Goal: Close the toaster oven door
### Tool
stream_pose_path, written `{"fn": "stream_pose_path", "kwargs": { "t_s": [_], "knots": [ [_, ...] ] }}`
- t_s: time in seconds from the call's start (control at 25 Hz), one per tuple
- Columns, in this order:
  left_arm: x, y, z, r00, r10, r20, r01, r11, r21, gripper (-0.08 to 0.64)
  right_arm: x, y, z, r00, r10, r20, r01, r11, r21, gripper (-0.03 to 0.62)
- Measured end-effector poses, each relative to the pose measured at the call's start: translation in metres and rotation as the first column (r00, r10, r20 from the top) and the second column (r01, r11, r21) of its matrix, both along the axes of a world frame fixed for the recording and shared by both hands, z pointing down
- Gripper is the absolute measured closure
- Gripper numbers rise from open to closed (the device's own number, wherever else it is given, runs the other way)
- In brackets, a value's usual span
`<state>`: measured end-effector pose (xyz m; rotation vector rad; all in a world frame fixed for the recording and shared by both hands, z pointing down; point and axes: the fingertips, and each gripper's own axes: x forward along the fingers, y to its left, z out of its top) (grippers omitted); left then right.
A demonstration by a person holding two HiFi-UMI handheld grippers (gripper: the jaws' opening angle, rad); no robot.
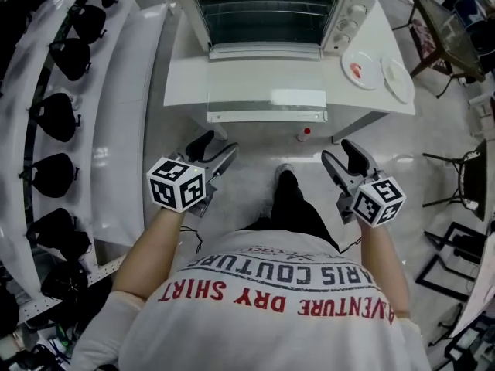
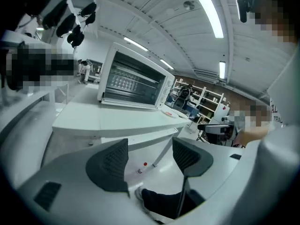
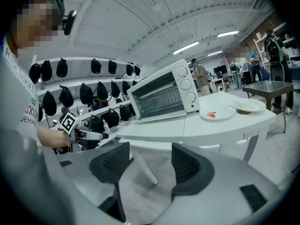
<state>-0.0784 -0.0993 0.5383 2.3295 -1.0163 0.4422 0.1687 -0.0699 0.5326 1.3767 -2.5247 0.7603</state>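
Grey ribbed pads (image 2: 112, 165) of the left gripper (image 1: 215, 149) stand spread, with only floor and the person's shoe (image 1: 285, 172) showing between them. The right gripper (image 1: 339, 151) is spread likewise and pinches nothing. Both are held low before the person's torso, level with each other and well apart, short of the desk (image 1: 186, 76) edge. Ahead of them on the desk sits the white toaster oven (image 1: 267, 18), its glass door upright against the front, closed. Beyond the right gripper, beside the oven's knobs, lie two white plates (image 1: 361, 69).
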Motion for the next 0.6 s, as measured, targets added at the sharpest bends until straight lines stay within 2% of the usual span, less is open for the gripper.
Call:
{"fn": "stream_pose_path", "kwargs": {
  "t_s": [0.32,0.6],
  "knots": [
    [-0.032,-0.028,0.057,0.986,-0.139,0.096,0.146,0.986,-0.075,0.258,0.0,-0.035,0.057,0.997,-0.025,-0.073,0.019,0.995,-0.093,0.327],
    [-0.032,-0.052,0.091,0.981,-0.145,0.128,0.159,0.981,-0.107,0.258,-0.001,-0.065,0.1,0.988,-0.037,-0.15,0.017,0.992,-0.129,0.327]
  ]
}}
